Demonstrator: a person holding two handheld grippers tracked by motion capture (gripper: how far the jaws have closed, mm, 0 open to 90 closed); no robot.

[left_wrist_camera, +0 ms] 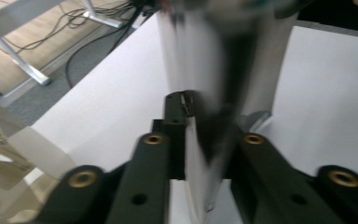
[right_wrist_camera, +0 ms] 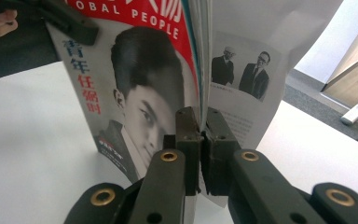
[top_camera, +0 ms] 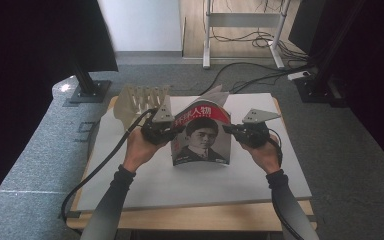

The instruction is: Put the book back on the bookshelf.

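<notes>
A person at a table holds a magazine [top_camera: 201, 134] upright between two hand-held grippers, its lower edge resting on or just above the white board [top_camera: 180, 185] that covers the wooden table [top_camera: 195, 218]; contact with the board cannot be told. The left gripper [top_camera: 172, 131] clamps the left edge of the magazine, and the right gripper [top_camera: 230, 131] clamps its right edge, so that the cover, red at the top with a portrait below, faces the person. In the left gripper view, the two black jaws stand closed on a thin bundle of pages [left_wrist_camera: 200, 154], blurred above the pads. In the right gripper view, the jaws are pressed narrow on the fore edge [right_wrist_camera: 203, 116], with the cover to one side and an inner page showing two men in suits to the other; the far gripper bites the cover's opposite edge at upper left [right_wrist_camera: 70, 23]. The cover bows slightly toward the viewer between the two grips. A pale slatted rack [top_camera: 142, 100] stands at the far left corner of the board, just behind the left gripper. Cables [top_camera: 250, 70] run over the grey carpet beyond the table, near a white metal frame [top_camera: 242, 22]
</notes>
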